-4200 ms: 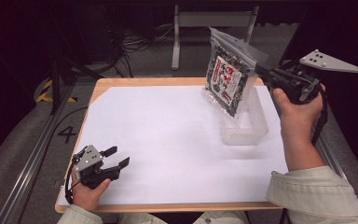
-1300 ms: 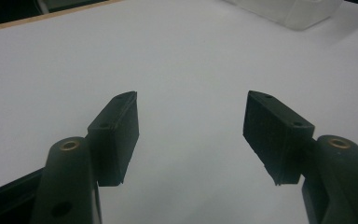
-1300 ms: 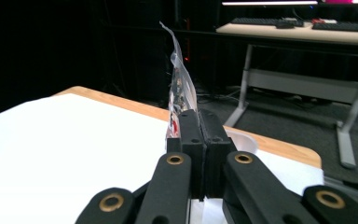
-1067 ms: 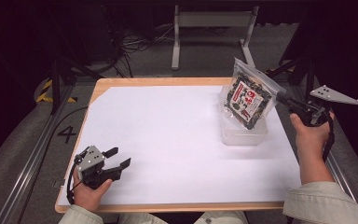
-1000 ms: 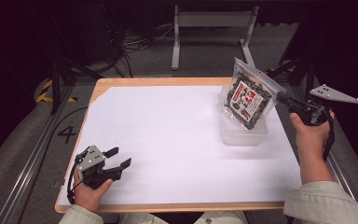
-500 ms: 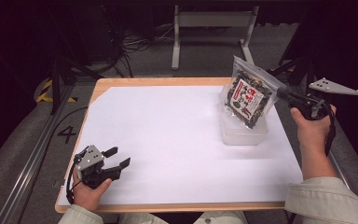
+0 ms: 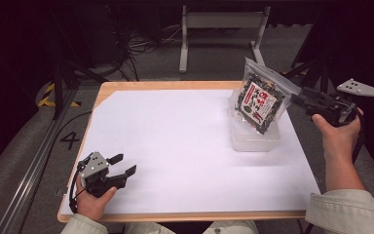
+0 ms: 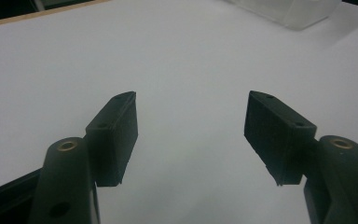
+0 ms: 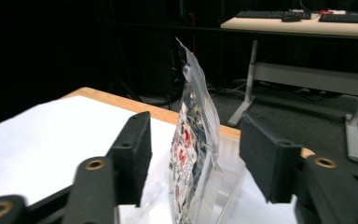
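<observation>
Because the snack bag [image 9: 192,140] is standing on edge in the clear container [image 7: 254,138] with nothing pinching it, it is likely tipping out if the right gripper [image 9: 193,158] brushes it while pulling away. That gripper's jaws are standing wide apart, the bag between them, seemingly untouched. The left gripper [image 8: 190,133] is sitting spread open, holding nothing, well away from the bag.
</observation>
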`<action>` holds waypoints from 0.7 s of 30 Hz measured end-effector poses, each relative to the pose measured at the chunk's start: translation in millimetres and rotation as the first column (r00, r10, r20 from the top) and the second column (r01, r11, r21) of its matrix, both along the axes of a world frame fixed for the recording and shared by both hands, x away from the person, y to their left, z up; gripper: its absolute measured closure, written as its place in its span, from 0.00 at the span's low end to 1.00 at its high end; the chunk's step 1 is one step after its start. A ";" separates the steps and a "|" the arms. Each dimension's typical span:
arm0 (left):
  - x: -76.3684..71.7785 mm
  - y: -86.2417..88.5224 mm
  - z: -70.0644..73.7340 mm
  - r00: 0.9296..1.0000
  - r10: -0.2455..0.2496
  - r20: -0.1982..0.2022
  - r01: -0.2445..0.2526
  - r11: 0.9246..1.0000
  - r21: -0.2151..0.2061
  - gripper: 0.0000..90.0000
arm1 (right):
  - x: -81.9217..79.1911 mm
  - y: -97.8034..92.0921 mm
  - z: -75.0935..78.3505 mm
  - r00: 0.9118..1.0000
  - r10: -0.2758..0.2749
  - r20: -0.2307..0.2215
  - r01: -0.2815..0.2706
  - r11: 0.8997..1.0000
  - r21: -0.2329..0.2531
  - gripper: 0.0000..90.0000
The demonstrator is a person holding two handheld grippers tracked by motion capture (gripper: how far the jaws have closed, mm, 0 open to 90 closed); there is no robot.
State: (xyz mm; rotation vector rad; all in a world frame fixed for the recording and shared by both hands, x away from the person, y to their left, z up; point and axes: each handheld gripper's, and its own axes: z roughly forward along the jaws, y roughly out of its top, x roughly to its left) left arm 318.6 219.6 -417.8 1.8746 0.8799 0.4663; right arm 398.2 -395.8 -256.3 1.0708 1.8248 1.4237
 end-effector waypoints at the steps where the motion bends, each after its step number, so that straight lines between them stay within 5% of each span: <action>1: 0.0 0.0 0.0 1.000 0.000 0.000 0.000 1.000 0.000 0.39 | -2.2 -1.3 1.7 1.000 0.005 0.000 -0.005 1.000 0.006 0.43; 9: 0.4 -0.8 1.3 1.000 -0.008 0.000 0.008 1.000 0.001 0.39 | -16.8 -1.6 5.9 0.997 0.076 -0.006 -0.076 0.997 0.009 0.32; 21: 0.0 -1.1 2.6 1.000 -0.025 -0.001 0.025 1.000 0.002 0.38 | -35.2 14.3 6.6 0.976 0.218 -0.005 -0.218 0.976 -0.004 0.25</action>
